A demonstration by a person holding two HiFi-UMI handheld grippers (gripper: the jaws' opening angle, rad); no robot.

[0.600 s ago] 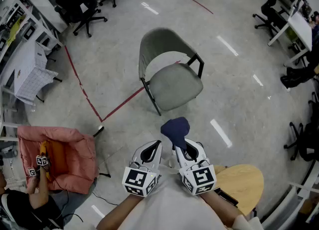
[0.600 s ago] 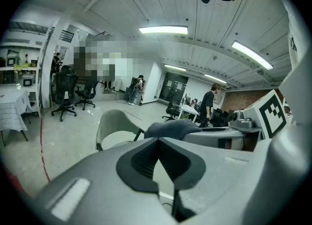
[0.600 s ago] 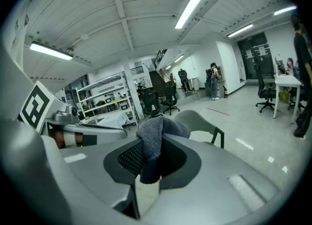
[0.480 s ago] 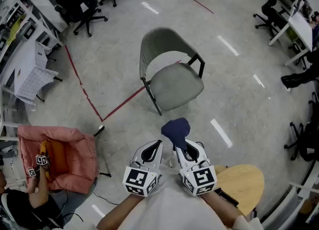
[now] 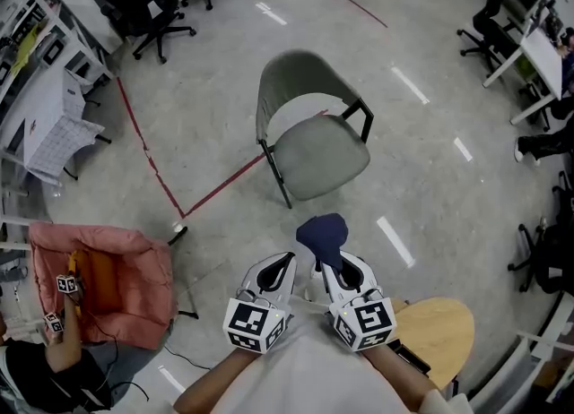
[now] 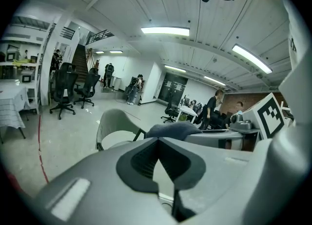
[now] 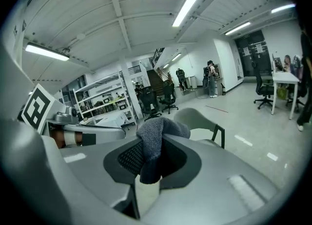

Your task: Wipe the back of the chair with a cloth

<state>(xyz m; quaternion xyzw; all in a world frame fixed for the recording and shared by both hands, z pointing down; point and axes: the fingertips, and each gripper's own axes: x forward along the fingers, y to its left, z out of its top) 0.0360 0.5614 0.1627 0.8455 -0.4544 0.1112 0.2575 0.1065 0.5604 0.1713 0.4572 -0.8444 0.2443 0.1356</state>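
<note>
A grey chair (image 5: 309, 125) with black legs stands on the floor ahead of me, its curved back (image 5: 289, 76) on the far side and its seat (image 5: 325, 157) facing me. It also shows in the left gripper view (image 6: 116, 125) and the right gripper view (image 7: 199, 121). My right gripper (image 5: 330, 258) is shut on a dark blue cloth (image 5: 323, 231), which bunches up out of the jaws (image 7: 155, 139). My left gripper (image 5: 285, 262) is held close beside it, shut with nothing in it (image 6: 158, 145). Both are held near my body, well short of the chair.
A pink padded seat (image 5: 112, 282) sits at the lower left, with another person's hand (image 5: 56, 312) beside it. A round wooden top (image 5: 439, 323) is at my right. Red tape lines (image 5: 148, 161) cross the floor. Black office chairs (image 5: 157, 0) and desks (image 5: 49, 121) line the edges.
The view has shifted a little, so the chair sits slightly further right in frame. Both grippers keep the same pose and the cloth stays held. The hand at lower left moved.
</note>
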